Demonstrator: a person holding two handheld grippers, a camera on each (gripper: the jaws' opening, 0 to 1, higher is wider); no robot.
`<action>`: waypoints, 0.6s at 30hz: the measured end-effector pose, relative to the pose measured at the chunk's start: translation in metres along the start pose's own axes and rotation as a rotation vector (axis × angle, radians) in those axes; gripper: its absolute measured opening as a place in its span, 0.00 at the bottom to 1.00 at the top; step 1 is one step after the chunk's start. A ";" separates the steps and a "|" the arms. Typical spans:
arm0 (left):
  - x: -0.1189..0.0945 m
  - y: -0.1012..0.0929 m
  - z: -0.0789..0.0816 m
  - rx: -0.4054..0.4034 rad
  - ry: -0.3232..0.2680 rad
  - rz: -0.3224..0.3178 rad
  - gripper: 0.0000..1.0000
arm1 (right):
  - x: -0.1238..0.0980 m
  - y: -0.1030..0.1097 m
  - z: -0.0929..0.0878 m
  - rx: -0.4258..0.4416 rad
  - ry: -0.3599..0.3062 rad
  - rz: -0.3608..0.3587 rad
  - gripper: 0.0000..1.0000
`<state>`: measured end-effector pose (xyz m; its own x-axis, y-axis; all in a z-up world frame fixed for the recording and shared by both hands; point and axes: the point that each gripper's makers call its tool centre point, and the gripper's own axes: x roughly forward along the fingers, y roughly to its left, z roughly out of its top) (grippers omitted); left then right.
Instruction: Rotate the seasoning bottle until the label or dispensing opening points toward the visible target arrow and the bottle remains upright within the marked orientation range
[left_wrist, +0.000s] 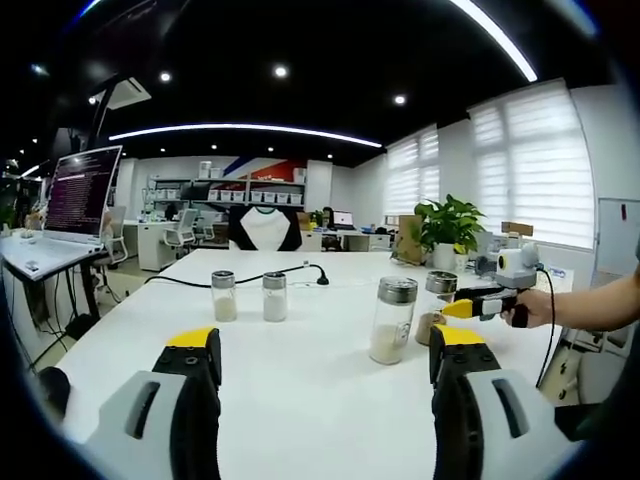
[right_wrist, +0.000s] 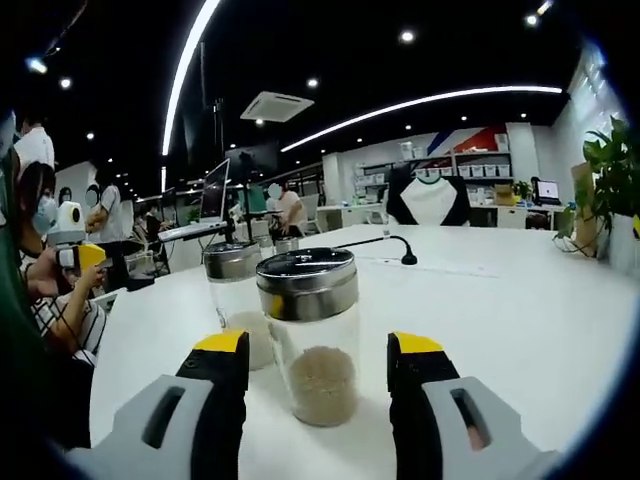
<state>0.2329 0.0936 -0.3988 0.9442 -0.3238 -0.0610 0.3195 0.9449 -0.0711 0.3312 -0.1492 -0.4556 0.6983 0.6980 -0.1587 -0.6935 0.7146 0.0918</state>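
The right gripper view is showing the seasoning bottle (right_wrist: 312, 335) at close range: clear glass, metal lid, pale granules settled in its lower part, standing upright on the white table (right_wrist: 520, 320). The right gripper (right_wrist: 318, 372) is standing with its jaws spread wide on either side of the bottle, and a gap is showing on each side, so it is gripping nothing. A second jar (right_wrist: 236, 300) is standing just behind the bottle, partly overlapped by it.

The left gripper view is taking in the wider table (left_wrist: 300, 400). Here the right gripper (left_wrist: 470, 306), held in a hand (left_wrist: 532, 306), is reaching the bottle (left_wrist: 438, 306) from the side, with the second jar (left_wrist: 392, 320) just beside it. Two small shakers (left_wrist: 248, 296) are standing well apart from the bottle, near a black cable (left_wrist: 240, 280). The left gripper (left_wrist: 325, 365) is hanging wide open and empty, short of the bottle.
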 end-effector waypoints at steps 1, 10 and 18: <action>0.000 0.000 0.000 -0.001 -0.001 -0.001 0.90 | -0.001 0.001 0.000 0.001 -0.003 0.000 0.56; 0.000 0.002 -0.001 -0.006 0.002 0.000 0.91 | -0.003 0.004 -0.002 0.013 -0.037 -0.146 0.58; 0.002 -0.001 -0.001 -0.006 0.003 -0.008 0.90 | 0.004 0.005 0.007 -0.010 -0.049 -0.297 0.59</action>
<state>0.2346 0.0916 -0.4001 0.9414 -0.3313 -0.0631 0.3263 0.9420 -0.0779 0.3317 -0.1431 -0.4485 0.8786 0.4598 -0.1292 -0.4588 0.8877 0.0388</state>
